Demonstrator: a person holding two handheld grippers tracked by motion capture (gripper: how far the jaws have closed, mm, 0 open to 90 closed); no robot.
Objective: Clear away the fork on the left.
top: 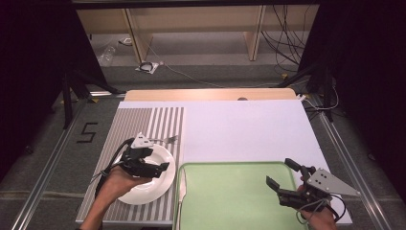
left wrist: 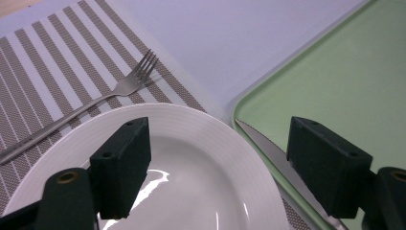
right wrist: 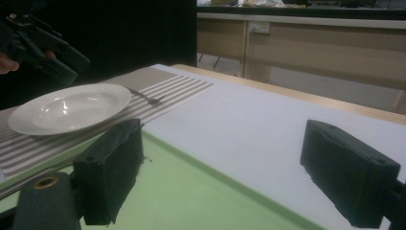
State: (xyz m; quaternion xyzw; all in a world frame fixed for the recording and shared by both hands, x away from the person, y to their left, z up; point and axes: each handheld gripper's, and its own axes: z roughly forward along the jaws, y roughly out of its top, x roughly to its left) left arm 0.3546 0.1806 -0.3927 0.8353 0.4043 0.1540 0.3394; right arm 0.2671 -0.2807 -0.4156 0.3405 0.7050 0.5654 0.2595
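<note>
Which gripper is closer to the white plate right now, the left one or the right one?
Left. The left gripper hovers directly over the white plate on the striped placemat. The right gripper is well off to the side, above the green tray.

White plate (left wrist: pixel 191 158) looks glossy glazed ceramic with ribbed rim; fork (left wrist: pixel 95 103) and knife (left wrist: pixel 268 153) are shiny metal. Striped placemat (left wrist: pixel 43 72) is coarse woven cloth, green tray (left wrist: pixel 335 81) smooth matt plastic. Left tool (left wrist: pixel 215 167) pads are matt black, slightly rough.
</note>
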